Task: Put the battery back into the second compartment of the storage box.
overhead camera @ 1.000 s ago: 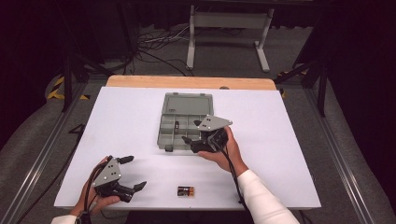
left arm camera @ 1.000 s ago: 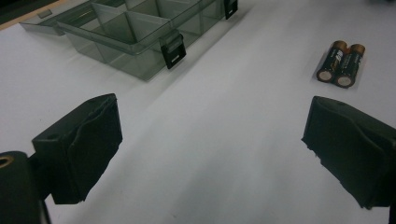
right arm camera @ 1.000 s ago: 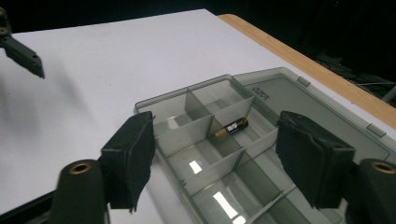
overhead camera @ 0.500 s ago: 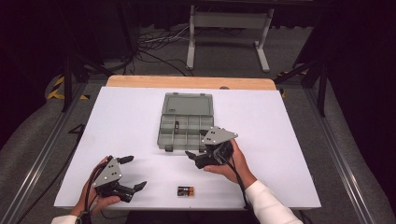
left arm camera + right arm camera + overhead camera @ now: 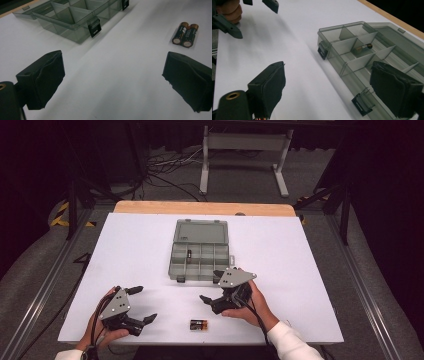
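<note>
An open compartment box sits mid-table with one battery inside, a battery pair lies near the front edge, between the left gripper and right gripper.

Left gripper: black body, grey three-cornered plate on top with small dark holes; black cable loops off its rear. Two black jaws, blocky pads with a creased rubbery skin; a brass-coloured ringed hole at the near corner of one mount.

Right gripper: same build, grey plate, black jaws, dark cable trailing along the forearm. Brass-ringed hole on a round black mount. White sleeve on the right arm.
</note>
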Tool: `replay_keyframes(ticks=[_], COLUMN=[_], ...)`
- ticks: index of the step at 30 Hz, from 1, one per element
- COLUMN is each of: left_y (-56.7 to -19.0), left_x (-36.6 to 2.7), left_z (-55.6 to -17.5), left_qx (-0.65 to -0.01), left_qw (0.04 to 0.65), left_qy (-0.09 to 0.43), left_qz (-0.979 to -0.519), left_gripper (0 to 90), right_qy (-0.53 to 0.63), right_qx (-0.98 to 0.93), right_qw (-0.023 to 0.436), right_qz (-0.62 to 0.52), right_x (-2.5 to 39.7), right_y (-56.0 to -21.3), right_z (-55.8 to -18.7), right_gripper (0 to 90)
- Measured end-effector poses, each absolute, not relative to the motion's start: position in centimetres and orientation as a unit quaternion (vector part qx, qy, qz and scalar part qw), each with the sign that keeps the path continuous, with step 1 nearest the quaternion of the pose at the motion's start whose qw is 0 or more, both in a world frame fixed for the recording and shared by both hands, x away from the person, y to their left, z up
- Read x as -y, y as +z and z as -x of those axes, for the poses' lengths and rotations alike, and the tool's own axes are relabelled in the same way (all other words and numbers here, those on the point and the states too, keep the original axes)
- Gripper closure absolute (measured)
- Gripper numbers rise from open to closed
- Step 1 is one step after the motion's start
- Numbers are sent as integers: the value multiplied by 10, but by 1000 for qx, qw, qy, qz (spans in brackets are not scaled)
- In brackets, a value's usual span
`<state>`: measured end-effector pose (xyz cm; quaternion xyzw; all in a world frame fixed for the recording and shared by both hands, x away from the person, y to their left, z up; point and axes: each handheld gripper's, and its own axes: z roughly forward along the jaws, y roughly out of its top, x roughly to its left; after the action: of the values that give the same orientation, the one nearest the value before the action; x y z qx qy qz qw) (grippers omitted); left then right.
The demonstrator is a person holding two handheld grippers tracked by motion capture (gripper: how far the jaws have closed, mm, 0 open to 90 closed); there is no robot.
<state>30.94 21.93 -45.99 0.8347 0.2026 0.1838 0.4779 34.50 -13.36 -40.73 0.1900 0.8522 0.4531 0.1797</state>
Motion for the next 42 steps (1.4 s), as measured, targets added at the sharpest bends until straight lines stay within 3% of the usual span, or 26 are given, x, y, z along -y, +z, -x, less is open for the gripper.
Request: replay_keyframes(ticks=[32,42], left_y=[-460,-461], left_x=[-218,-217], left_z=[-307,-308], left_qx=[-199,-196], left_qw=[478,475], left_qy=[179,178], left_qz=[-837,-839], left_gripper=[39,39], right_qy=[411,395], right_qx=[-891,-903], right_qw=[116,97], right_qz=[-153,-137], right_x=[127,122], right_y=[-440,-448], right_z=[-316,-316], right_gripper=[138,178])
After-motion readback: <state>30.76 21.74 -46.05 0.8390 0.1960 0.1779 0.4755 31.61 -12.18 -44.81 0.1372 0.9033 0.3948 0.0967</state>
